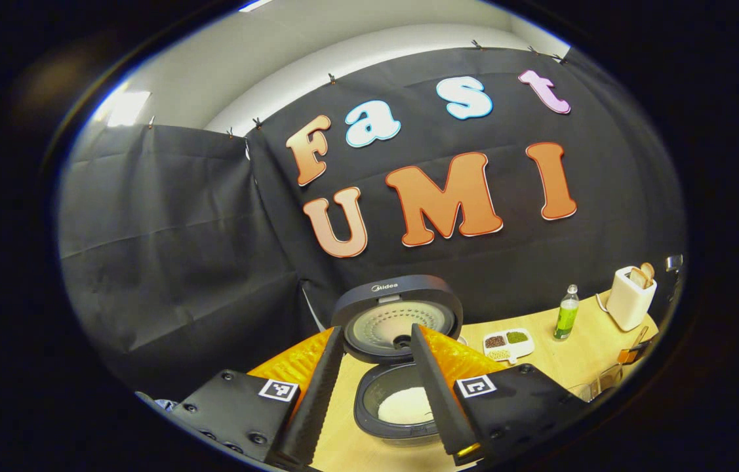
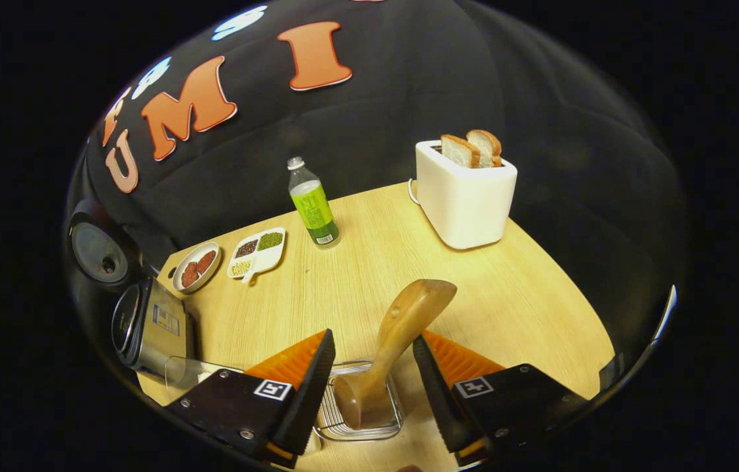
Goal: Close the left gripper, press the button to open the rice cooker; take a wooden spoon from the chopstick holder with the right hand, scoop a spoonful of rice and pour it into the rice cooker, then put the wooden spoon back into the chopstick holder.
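The rice cooker (image 1: 402,393) stands open on the table, lid (image 1: 397,314) tilted up and white rice (image 1: 406,405) in its pot. My left gripper (image 1: 377,330) hangs open just in front of it, with nothing between its fingers. In the right gripper view, the wooden spoon (image 2: 402,328) leans in the wire chopstick holder (image 2: 359,429), lower end inside. My right gripper (image 2: 374,337) is open around the spoon, which passes close to the right-hand finger. The cooker (image 2: 149,328) with its raised lid (image 2: 97,248) is at the far left of that view.
A white toaster (image 2: 467,196) with two bread slices stands at the back of the wooden table (image 2: 513,301). A green bottle (image 2: 313,206), a divided dish of grains (image 2: 258,252) and a small plate (image 2: 195,267) sit near the wall. A clear container (image 2: 189,370) stands beside the cooker.
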Available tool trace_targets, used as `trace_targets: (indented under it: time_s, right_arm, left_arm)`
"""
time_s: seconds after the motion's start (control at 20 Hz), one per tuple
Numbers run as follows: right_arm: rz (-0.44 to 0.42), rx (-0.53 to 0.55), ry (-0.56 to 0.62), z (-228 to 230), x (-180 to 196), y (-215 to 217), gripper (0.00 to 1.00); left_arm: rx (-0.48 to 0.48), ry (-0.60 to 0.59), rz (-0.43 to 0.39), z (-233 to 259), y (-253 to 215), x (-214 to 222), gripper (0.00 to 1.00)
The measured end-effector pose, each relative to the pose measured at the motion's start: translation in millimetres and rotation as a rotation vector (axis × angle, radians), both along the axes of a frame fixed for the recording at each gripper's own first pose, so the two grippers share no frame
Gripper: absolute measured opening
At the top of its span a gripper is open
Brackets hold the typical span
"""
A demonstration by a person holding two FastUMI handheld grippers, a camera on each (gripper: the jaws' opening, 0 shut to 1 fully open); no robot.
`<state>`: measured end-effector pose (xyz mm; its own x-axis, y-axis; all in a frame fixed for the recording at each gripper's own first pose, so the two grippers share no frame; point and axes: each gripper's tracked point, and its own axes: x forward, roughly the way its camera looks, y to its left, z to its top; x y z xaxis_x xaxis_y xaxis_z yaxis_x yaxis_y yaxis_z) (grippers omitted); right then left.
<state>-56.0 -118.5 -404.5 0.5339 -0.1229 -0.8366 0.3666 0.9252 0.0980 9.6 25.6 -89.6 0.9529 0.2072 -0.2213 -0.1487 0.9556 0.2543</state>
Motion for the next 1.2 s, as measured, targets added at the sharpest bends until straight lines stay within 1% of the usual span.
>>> trace_targets:
  time_s: [0.1,0.15,0.2,0.25,0.3,0.4,0.5,0.55,0.6,0.65,0.75,0.9,1.05,1.15,1.2]
  right_arm:
    - [-0.019,0.029,0.023,-13.8,2.2,3.2,0.69]
    - [-0.030,0.036,0.030,-17.4,2.9,3.1,0.67]
    - [-0.040,0.038,0.038,-20.4,1.6,3.0,0.59]
    - [-0.050,0.042,0.047,-22.2,-0.7,3.8,0.54]
    - [-0.068,0.043,0.056,-23.1,-3.5,3.3,0.40]
    - [-0.094,0.060,0.051,-19.7,-4.0,5.8,0.24]
    - [-0.102,0.084,0.044,-15.2,-6.4,12.3,0.19]
    - [-0.101,0.066,0.042,-13.2,-9.4,11.3,0.18]
    - [-0.100,0.056,0.038,-10.0,-13.0,12.1,0.16]
    - [-0.103,0.049,0.028,-4.3,-16.5,12.9,0.16]
    - [-0.102,0.038,0.017,3.6,-27.9,13.7,0.16]
    - [-0.114,0.025,-0.010,9.1,-31.6,14.2,0.13]
    - [-0.131,0.016,-0.039,25.6,-27.6,14.8,0.11]
    - [-0.123,-0.014,-0.067,42.7,-26.0,13.8,0.11]
    - [-0.121,-0.025,-0.082,52.7,-24.3,14.4,0.11]
  left_arm:
    - [0.003,0.001,0.019,2.4,7.8,-3.7,0.65]
    - [0.005,0.001,0.027,1.8,11.5,-5.4,0.73]
    - [0.010,0.000,0.035,2.8,14.8,-6.6,0.73]
    - [0.015,-0.001,0.040,3.8,18.0,-7.6,0.73]
    - [0.017,0.000,0.040,3.6,18.2,-8.2,0.73]
    - [0.022,0.015,0.023,-2.7,12.8,-7.4,0.73]
    - [0.026,0.023,0.005,-6.1,9.5,-5.1,0.73]
    - [0.024,0.026,-0.003,-8.4,7.5,-4.4,0.82]
    - [0.020,0.027,-0.013,-9.0,6.2,-3.2,0.82]
    - [0.015,0.025,-0.019,-9.4,5.4,-1.2,0.64]
    - [0.006,0.023,-0.032,-11.5,4.3,1.6,0.64]
    - [-0.006,0.024,-0.057,-16.4,1.4,5.6,0.64]
    - [-0.025,-0.005,-0.079,-11.2,-0.2,10.1,0.64]
    - [-0.035,-0.022,-0.093,-9.6,0.7,12.5,0.77]
    - [-0.037,-0.023,-0.094,-10.5,3.3,14.3,0.81]
